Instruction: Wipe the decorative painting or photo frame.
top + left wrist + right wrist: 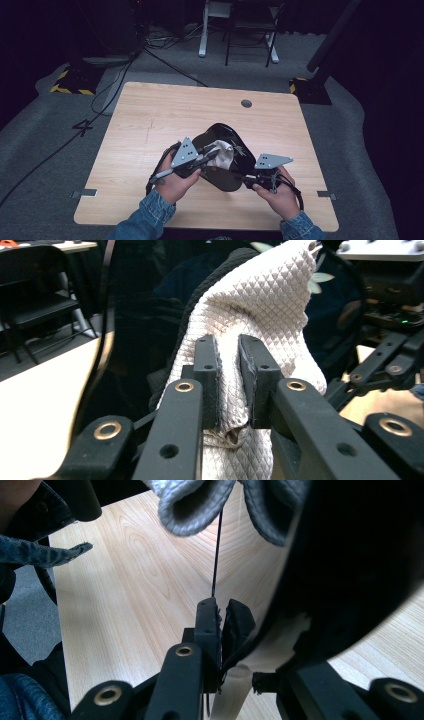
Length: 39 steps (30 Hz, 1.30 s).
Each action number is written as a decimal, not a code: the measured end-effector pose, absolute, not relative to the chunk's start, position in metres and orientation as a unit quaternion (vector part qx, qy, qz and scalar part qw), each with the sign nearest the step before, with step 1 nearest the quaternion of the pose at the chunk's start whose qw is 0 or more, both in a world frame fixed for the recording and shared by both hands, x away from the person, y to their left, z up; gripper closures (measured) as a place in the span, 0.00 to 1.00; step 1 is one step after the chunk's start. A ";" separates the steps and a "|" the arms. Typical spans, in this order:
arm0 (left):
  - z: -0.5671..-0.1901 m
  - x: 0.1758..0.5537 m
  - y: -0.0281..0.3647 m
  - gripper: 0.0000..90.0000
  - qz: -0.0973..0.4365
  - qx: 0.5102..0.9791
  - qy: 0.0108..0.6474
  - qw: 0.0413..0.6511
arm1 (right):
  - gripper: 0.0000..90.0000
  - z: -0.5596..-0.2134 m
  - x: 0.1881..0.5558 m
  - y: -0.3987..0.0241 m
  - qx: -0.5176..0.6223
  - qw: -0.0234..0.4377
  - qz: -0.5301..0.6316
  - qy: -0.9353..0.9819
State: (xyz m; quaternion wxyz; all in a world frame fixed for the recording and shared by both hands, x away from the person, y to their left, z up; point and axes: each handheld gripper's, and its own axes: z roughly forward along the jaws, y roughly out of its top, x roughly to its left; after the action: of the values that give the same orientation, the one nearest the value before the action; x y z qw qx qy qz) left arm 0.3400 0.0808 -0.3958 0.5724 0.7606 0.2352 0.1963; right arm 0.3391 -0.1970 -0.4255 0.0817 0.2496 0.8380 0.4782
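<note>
The black fabric bag with a pale leaf print (226,150) is held just above the light wooden table (150,125), near its front edge, its mouth open. Left gripper (212,156) — jaws closed on the cream quilted cloth (250,320), which sits partly inside the bag. Right gripper (224,617) — jaws nearly closed, pinching the bag's black rim edge.
</note>
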 end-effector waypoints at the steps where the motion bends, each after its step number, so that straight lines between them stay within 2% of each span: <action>1: -0.396 0.341 0.083 0.88 0.197 0.759 0.239 0.573 | 0.87 -0.425 0.339 -0.197 0.250 0.082 0.478 0.838; 21: -0.403 0.358 0.116 0.88 0.223 0.745 0.291 0.558 | 0.87 -0.425 0.339 -0.198 0.252 0.085 0.478 0.837; 39: -0.405 0.350 0.084 0.88 0.204 0.761 0.258 0.559 | 0.87 -0.426 0.340 -0.195 0.261 0.090 0.473 0.837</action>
State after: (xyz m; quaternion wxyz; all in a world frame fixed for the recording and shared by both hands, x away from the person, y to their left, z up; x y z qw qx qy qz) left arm 0.3496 0.0843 -0.4045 0.5589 0.7614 0.2578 0.2036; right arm 0.3397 -0.1954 -0.4258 0.0903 0.2613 0.8368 0.4725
